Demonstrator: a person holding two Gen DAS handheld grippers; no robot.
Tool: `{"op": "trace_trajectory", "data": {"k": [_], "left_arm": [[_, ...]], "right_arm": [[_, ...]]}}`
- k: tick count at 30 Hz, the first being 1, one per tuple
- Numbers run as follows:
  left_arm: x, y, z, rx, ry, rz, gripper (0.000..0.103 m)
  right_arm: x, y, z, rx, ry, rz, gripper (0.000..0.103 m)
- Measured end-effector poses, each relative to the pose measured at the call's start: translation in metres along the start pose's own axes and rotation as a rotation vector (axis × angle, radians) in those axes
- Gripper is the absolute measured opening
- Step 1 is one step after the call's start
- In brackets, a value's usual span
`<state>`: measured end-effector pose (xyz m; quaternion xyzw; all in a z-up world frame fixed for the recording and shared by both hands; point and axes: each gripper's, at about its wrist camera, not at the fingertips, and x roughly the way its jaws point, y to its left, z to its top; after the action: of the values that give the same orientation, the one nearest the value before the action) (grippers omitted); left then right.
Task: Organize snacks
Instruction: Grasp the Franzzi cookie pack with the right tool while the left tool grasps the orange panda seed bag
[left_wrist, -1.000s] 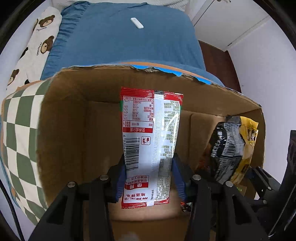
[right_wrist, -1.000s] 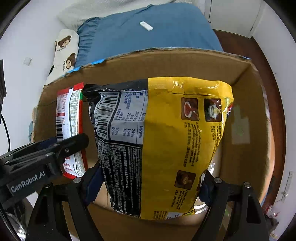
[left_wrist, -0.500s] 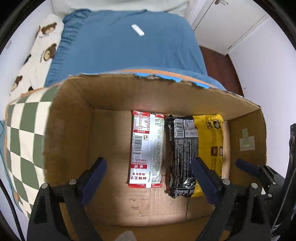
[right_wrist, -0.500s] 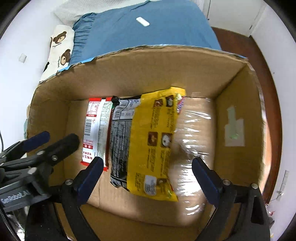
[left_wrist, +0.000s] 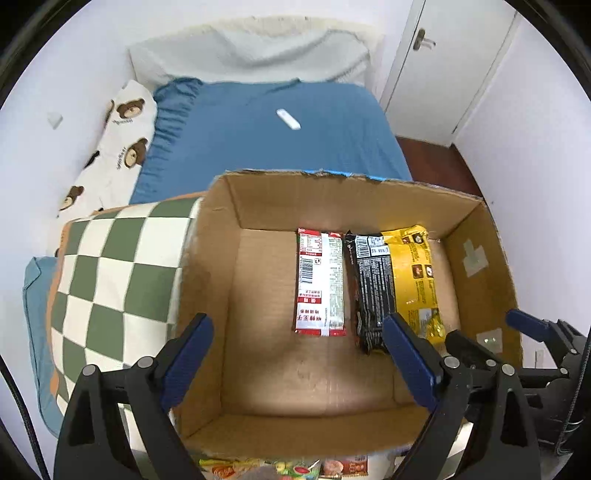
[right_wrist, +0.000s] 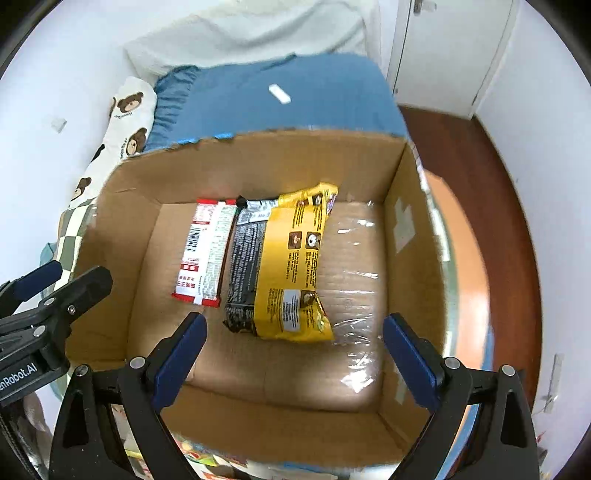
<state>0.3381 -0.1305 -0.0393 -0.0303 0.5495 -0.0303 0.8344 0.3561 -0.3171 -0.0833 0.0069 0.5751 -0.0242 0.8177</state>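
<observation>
Cardboard box (left_wrist: 218, 295) lies below both grippers. Ahead of the left gripper (left_wrist: 301, 354), spread wide and empty, the red-and-white packet (left_wrist: 320, 282) lies flat; the black-and-yellow packet (right_wrist: 280, 264) lies touching it, between the right gripper's (right_wrist: 293, 350) parted, empty fingers, likely packed side by side to save room.

Blue bed (left_wrist: 266, 147), white walls (left_wrist: 535, 129), seemingly wooden floor (right_wrist: 480, 177)
</observation>
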Motion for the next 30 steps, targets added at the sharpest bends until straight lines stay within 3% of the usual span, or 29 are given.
{"op": "trace_trajectory", "data": {"k": [11, 19, 26, 30], "left_arm": [[-0.082, 0.001, -0.035, 0.004, -0.179, 0.0, 0.094], [-0.108, 0.011, -0.067, -0.024, -0.216, -0.024, 0.094], [-0.091, 0.034, -0.129, -0.044, -0.128, 0.008, 0.094], [-0.056, 0.056, -0.197, -0.028, 0.0, 0.072, 0.094]], "right_arm": [[-0.097, 0.012, -0.052, -0.021, -0.183, 0.002, 0.098], [-0.143, 0.008, -0.093, 0.034, -0.242, 0.062, 0.098], [-0.116, -0.001, -0.149, 0.097, -0.131, 0.132, 0.098], [-0.07, -0.016, -0.192, 0.182, -0.017, 0.151, 0.098]]}}
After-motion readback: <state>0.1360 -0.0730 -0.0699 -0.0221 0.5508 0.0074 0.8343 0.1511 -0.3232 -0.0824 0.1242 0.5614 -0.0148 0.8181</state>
